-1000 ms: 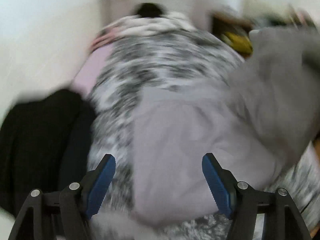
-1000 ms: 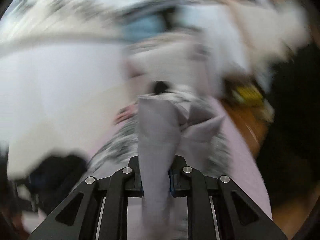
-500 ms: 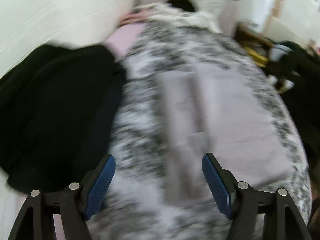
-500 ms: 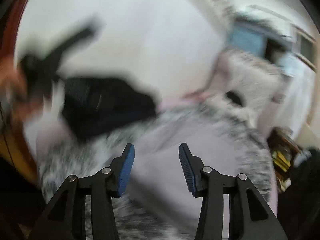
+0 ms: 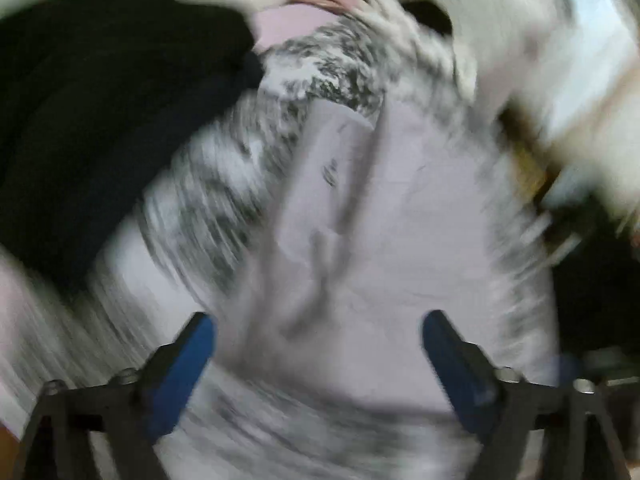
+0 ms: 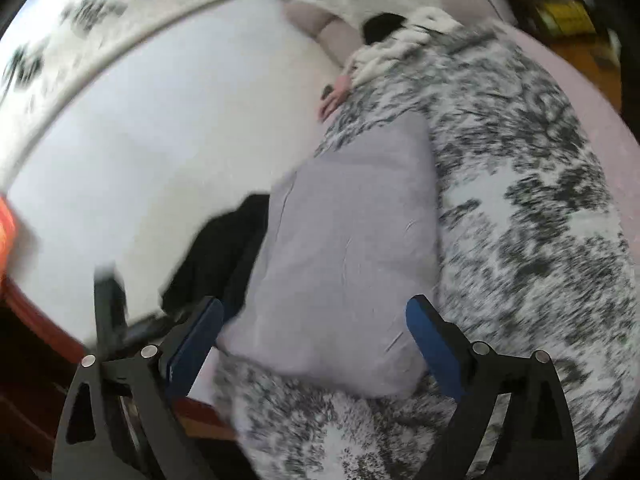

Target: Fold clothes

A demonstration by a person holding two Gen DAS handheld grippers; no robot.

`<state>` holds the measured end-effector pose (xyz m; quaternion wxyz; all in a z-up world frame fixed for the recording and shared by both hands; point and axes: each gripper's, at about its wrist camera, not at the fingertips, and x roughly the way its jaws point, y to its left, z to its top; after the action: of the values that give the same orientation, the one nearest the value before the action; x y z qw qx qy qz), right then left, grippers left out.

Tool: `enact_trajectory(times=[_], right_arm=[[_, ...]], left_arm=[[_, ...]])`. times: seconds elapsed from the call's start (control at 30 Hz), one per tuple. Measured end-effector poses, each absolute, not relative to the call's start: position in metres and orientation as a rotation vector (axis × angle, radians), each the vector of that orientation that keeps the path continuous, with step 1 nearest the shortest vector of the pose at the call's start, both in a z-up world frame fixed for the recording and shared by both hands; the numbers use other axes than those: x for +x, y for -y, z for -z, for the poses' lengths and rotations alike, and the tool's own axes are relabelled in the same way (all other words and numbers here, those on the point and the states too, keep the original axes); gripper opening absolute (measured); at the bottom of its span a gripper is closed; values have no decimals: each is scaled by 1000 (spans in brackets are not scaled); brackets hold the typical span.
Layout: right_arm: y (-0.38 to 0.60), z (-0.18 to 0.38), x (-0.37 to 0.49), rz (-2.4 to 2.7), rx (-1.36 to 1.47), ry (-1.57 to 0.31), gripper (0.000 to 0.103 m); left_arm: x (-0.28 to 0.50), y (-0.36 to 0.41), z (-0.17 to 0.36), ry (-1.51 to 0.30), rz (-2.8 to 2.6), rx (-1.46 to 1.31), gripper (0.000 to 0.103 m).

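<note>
A pale grey-lilac garment [image 6: 348, 240] lies spread flat on a black-and-white patterned blanket [image 6: 540, 208] that covers the bed. In the left wrist view the same garment [image 5: 400, 220] is blurred, with dark folds down its middle. My left gripper [image 5: 318, 344] hovers above its near edge, jaws opening, nothing between the blue pads. My right gripper [image 6: 314, 330] stands over the garment's near end, jaws opening wide, the pads clear of the cloth.
A black pile of clothes [image 5: 92, 100] lies left of the garment against the white wall [image 6: 160, 140]. A person lies under the blanket at the far end, a hand [image 6: 334, 96] showing. Wooden floor [image 6: 584, 60] and dark clutter sit right of the bed.
My right gripper let go of the grey garment, which had hung from it, and opened wide; the garment now lies flat. Both grippers sank and rolled. The left jaws spread a little wider.
</note>
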<state>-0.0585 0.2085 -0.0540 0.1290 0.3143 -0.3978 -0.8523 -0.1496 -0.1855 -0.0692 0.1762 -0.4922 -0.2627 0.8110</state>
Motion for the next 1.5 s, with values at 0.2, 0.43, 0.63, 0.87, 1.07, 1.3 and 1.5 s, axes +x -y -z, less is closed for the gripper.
enact_trajectory(times=[0.2,0.43,0.63,0.87,1.07,1.3,1.5], right_arm=[[-269,89,-142,2194,1106,1443,97],[-294,130,-234,2167,1238,1513,97],[-291,135,-282,2141,1198,1458,101],[-266,131,-336,2183,1285,1290,103],[-258,131,-365,2202,1338,1261,103],[-272,121,-352,2257,1290,1218,23],[-317,60,-236,2444,891,1439,19]], left_arm=[[-113,155,136,1150,-2120,-1413,92],[-119,103,140,838,-2413,-1364,92],[-130,85,143,737,-2497,-1363,94],[-134,84,147,693,-2526,-1342,97],[-137,87,150,699,-2521,-1337,98],[-163,111,148,839,-2413,-1315,78],[-251,97,126,770,-2264,-1286,58]])
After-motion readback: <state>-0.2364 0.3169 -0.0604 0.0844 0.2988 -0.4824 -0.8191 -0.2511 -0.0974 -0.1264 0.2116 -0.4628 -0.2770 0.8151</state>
